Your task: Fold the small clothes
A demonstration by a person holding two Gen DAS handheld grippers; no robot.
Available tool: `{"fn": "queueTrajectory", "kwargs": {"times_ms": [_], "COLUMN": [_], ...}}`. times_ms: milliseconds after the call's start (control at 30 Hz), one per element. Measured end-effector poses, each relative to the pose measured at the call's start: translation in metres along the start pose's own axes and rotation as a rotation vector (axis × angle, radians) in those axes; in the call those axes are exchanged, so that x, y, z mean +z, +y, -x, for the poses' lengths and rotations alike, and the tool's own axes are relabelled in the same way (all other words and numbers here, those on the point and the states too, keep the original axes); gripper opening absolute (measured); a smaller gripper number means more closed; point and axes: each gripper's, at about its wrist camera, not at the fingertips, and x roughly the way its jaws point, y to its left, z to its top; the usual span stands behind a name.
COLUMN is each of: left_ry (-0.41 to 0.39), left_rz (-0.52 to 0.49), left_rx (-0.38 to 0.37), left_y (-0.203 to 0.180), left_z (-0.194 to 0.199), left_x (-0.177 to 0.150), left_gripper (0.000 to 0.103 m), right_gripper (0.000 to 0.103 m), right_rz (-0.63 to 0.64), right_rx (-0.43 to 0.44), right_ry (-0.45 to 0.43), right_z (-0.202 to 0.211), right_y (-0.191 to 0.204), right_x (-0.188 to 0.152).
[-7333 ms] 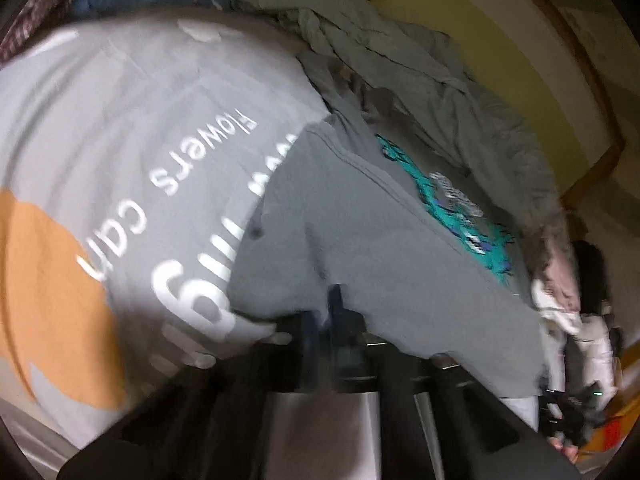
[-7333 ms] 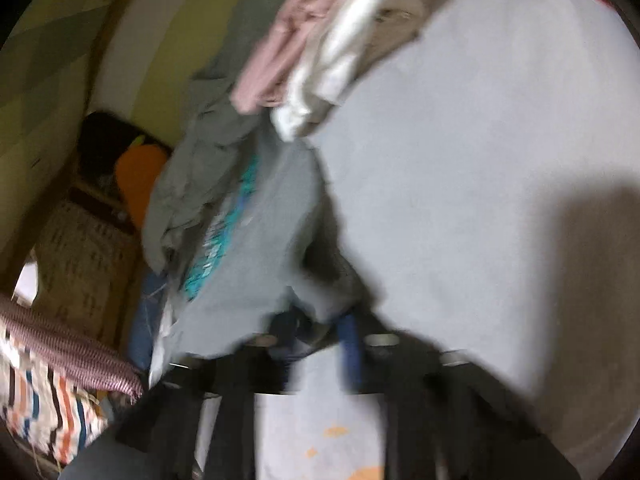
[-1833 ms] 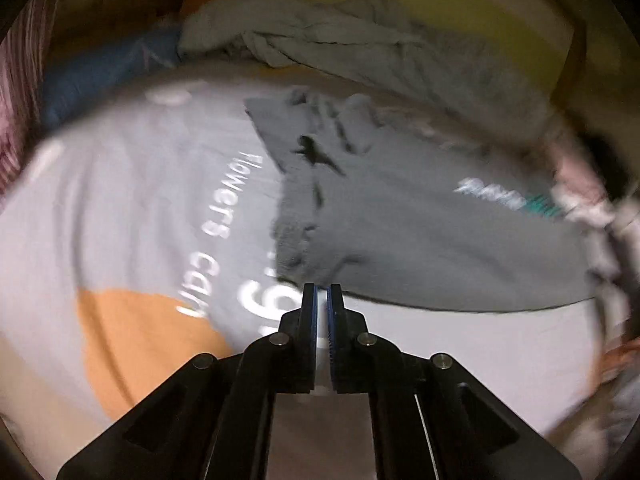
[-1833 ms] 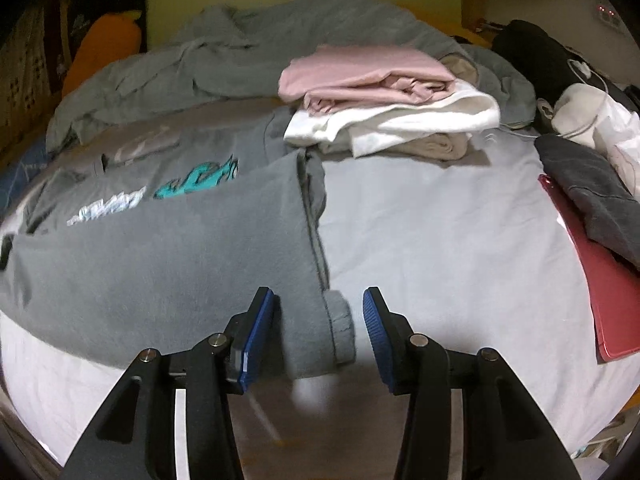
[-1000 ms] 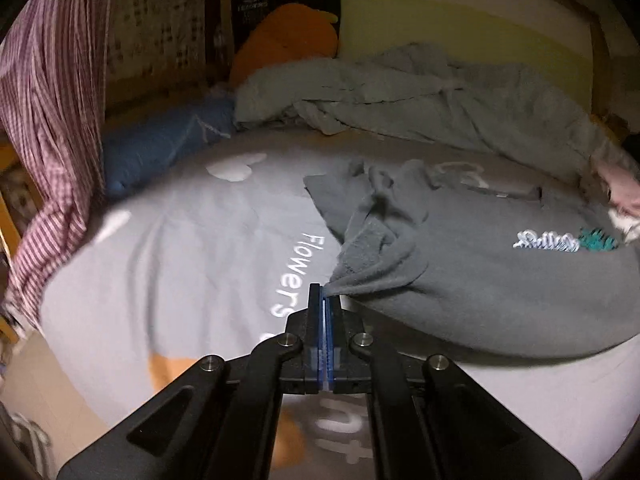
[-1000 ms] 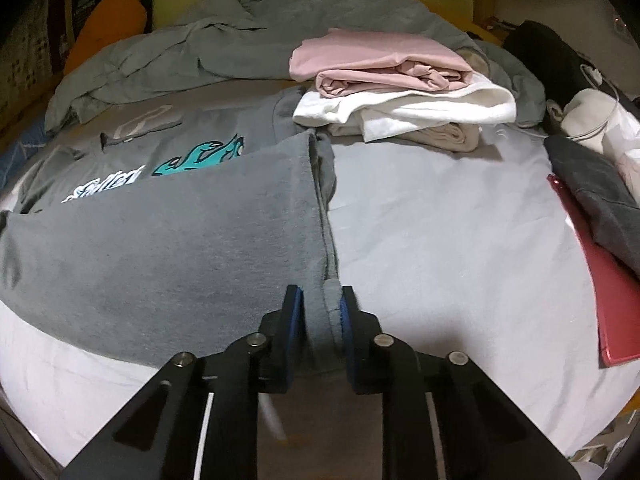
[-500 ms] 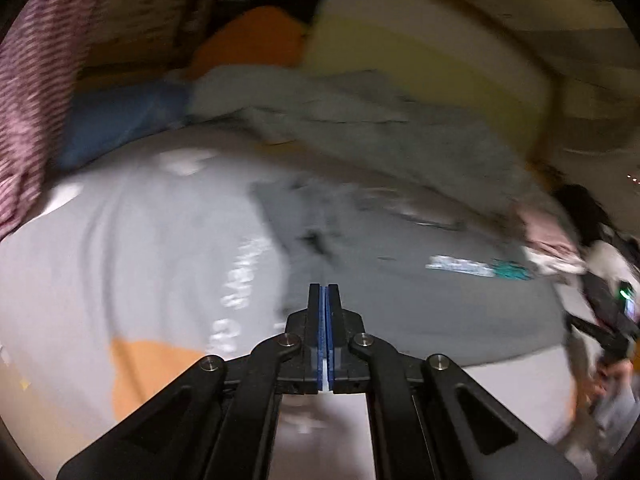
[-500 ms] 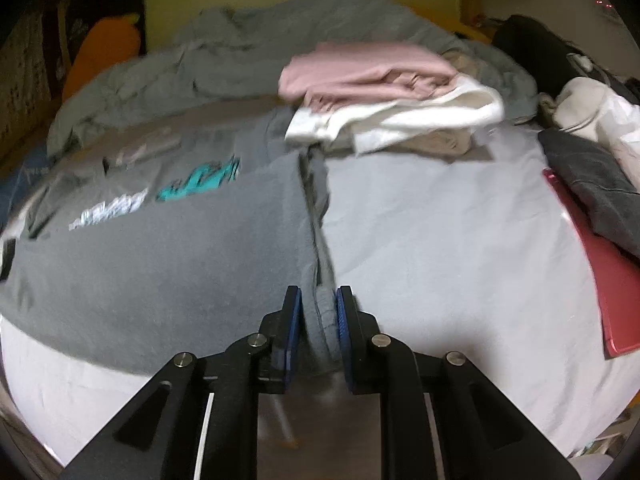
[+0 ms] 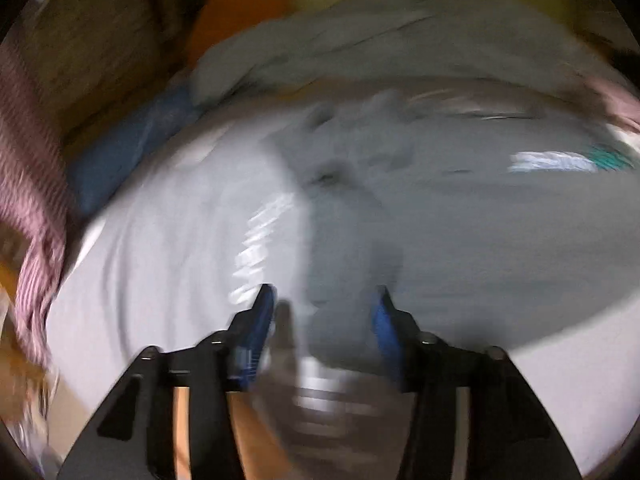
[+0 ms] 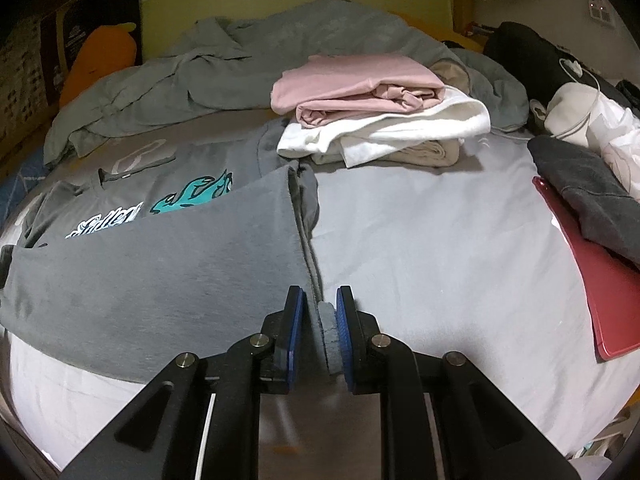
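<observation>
Left wrist view is super smeared with motion blur, so not much detail here. The left gripper (image 9: 323, 308) sits at the bottom middle of the frame with its blue pads apart, and the jaws are opening right now; a corner of the grey t-shirt (image 9: 460, 216) lies between them but the pads don't look like they're pressing on it. The shirt fills the centre and right of the frame, with a white and teal print near the right edge. It's lying on a light grey bedsheet (image 9: 160, 248) that takes up the left half. A blue pillow (image 9: 120, 152) is at the left, an orange cushion (image 9: 236, 12) up top, and a striped pinkish cloth (image 9: 32, 184) hangs down the left edge. Right wrist view is way sharper. The right gripper (image 10: 321, 320) is at the bottom middle, jaws nearly closed and pinching the hem edge of the grey t-shirt (image 10: 160, 268), which spreads out flat across the left half of the frame, teal print toward the upper left. Behind it, upper middle, is a stack of folded clothes (image 10: 372, 108) with pink on top and white under it. A rumpled grey blanket (image 10: 240, 56) runs along the back, and a red flat thing (image 10: 600, 280) sits at the right edge with dark cloth over it.
</observation>
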Motion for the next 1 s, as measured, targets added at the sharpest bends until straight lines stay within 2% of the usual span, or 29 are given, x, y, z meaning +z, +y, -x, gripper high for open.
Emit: {"fn": "queueTrajectory", "kwargs": {"times_ms": [67, 100, 233, 300, 333, 367, 400, 467, 567, 600, 633, 733, 867, 900, 967, 1000], "left_ry": [0.037, 0.032, -0.072, -0.118, -0.122, -0.111, -0.091, -0.076, -0.086, -0.083, -0.073, 0.011, 0.115, 0.143, 0.141, 0.143], "left_rz": [0.169, 0.205, 0.230, 0.243, 0.273, 0.310, 0.356, 0.427, 0.463, 0.457, 0.434, 0.378, 0.413, 0.411, 0.444, 0.464], "left_rx": [-0.111, -0.121, -0.044, 0.057, 0.090, 0.080, 0.027, -0.108, -0.375, -0.436, -0.456, -0.412, -0.517, -0.505, -0.516, -0.536], "left_y": [0.032, 0.040, 0.045, 0.054, 0.063, 0.072, 0.082, 0.093, 0.095, 0.092, 0.087, 0.070, 0.061, 0.058, 0.057, 0.058], "left_z": [-0.007, -0.006, 0.014, 0.022, 0.022, 0.021, 0.018, 0.016, 0.026, 0.029, 0.030, 0.018, -0.004, -0.009, -0.011, -0.008], "left_x": [0.004, 0.004, 0.003, 0.005, 0.004, 0.002, -0.001, -0.008, -0.019, -0.023, -0.023, -0.026, -0.028, -0.027, -0.028, -0.028], "left_gripper": [0.047, 0.047, 0.047, 0.045, 0.045, 0.041, 0.031, 0.022, 0.022, 0.022, 0.022, 0.022, 0.022, 0.023, 0.022, 0.021], "right_gripper": [0.017, 0.017, 0.017, 0.017, 0.017, 0.017, 0.017, 0.017, 0.017, 0.017, 0.017, 0.017, 0.017, 0.017, 0.022, 0.028], "right_rz": [0.003, 0.004, 0.007, 0.008, 0.008, 0.008, 0.009, 0.007, -0.002, -0.003, -0.008, -0.026, -0.089, -0.102, -0.154, -0.183], "right_rx": [-0.001, -0.003, -0.012, -0.014, -0.014, -0.013, -0.015, -0.024, -0.018, -0.017, -0.015, 0.007, 0.105, 0.128, 0.188, 0.214], "right_ry": [0.002, -0.001, -0.013, -0.012, -0.013, -0.015, -0.019, -0.033, -0.072, -0.082, -0.090, -0.088, -0.060, -0.046, -0.009, 0.004], "right_z": [0.000, 0.000, 0.000, 0.002, 0.003, 0.003, 0.003, 0.007, 0.015, 0.018, 0.020, 0.024, 0.026, 0.024, 0.019, 0.017], "right_y": [0.000, 0.000, 0.001, 0.000, 0.000, 0.000, 0.000, -0.001, -0.004, -0.004, -0.005, -0.008, -0.017, -0.018, -0.022, -0.024], "right_x": [0.000, 0.000, 0.001, 0.001, 0.001, 0.002, 0.002, 0.003, 0.006, 0.006, 0.007, 0.006, 0.000, -0.001, -0.004, -0.007]}}
